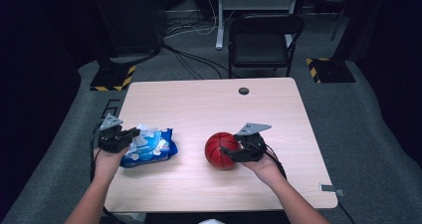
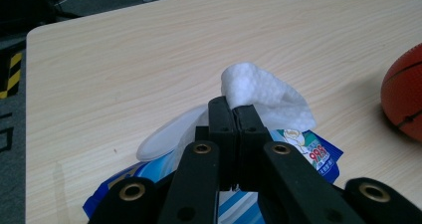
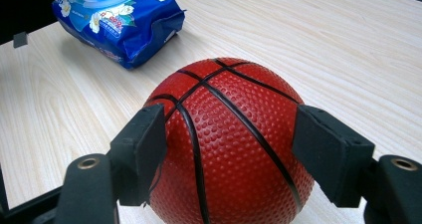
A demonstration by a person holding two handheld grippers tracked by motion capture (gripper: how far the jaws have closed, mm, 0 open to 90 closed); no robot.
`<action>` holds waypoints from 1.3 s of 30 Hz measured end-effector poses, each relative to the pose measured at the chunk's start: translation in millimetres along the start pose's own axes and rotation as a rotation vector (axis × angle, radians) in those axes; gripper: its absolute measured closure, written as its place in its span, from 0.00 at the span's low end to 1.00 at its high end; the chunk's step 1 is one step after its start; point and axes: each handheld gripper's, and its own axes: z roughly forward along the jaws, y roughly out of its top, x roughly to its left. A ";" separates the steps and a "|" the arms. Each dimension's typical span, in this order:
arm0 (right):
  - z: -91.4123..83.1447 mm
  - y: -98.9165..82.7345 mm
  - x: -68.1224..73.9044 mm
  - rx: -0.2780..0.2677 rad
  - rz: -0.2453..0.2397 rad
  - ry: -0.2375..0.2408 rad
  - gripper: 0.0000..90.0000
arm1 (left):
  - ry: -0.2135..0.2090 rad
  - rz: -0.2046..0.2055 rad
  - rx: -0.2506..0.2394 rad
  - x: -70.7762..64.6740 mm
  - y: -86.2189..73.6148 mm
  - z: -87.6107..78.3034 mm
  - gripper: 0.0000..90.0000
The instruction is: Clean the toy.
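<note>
A blue pack of wet wipes lies at the table's left front, its lid flap open. My left gripper is shut on a white wipe that sticks up out of the pack. A small red basketball rests on the table at the centre front. My right gripper holds it from the right, both pads pressed on the ball's sides. In the right gripper view the wipes pack lies beyond the ball at the upper left.
The wooden table has a round cable hole near its far edge. A black folding chair stands behind the table. Cables and striped stand bases lie on the grey floor beyond.
</note>
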 end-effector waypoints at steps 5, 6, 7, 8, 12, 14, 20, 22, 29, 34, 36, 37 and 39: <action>-0.2 0.0 -0.2 0.002 0.002 0.001 0.32 | -0.004 -0.017 -0.078 0.0 6.8 -15.2 0.99; -0.3 -0.1 -0.2 0.002 0.002 0.001 0.32 | -0.004 -0.017 -0.078 0.0 6.8 -15.2 0.99; -0.4 -0.2 -0.3 0.003 0.002 0.000 0.32 | -0.006 -0.022 -0.130 0.3 18.0 -28.6 0.99; -0.4 -0.2 -0.3 0.003 0.002 0.000 0.32 | -0.006 -0.022 -0.130 0.3 18.0 -28.6 0.99; -0.5 -0.2 -0.7 0.003 0.007 0.003 0.32 | 0.003 0.048 -0.171 -9.1 45.9 -50.3 0.99; -0.4 -0.2 -0.7 0.002 0.006 0.002 0.32 | -0.004 0.062 -0.201 -13.7 56.2 -59.3 0.99; 0.5 0.2 -0.2 -0.003 -0.001 0.001 0.32 | -0.020 0.101 -0.206 -23.3 71.4 -63.4 0.99; 0.7 0.2 0.1 -0.005 -0.004 0.001 0.32 | -0.032 0.103 -0.199 -25.6 72.8 -58.9 0.99; -0.4 -0.6 -0.2 -0.003 -0.004 0.005 0.32 | -0.112 0.113 -0.191 -43.8 76.0 -33.6 0.98; -0.9 -2.0 -1.2 -0.008 -0.002 0.008 0.32 | -0.175 0.138 -0.197 -66.2 85.1 -18.0 0.98; -0.9 -2.0 -1.3 -0.009 0.000 0.009 0.32 | -0.188 0.140 -0.201 -71.4 87.5 -15.0 0.98; -0.4 -1.9 -1.3 -0.012 -0.002 0.009 0.32 | -0.205 0.146 -0.201 -78.0 90.8 -11.7 0.98; 0.0 -1.7 -1.4 -0.014 -0.009 0.009 0.32 | -0.234 0.168 -0.209 -92.5 98.3 -5.5 0.98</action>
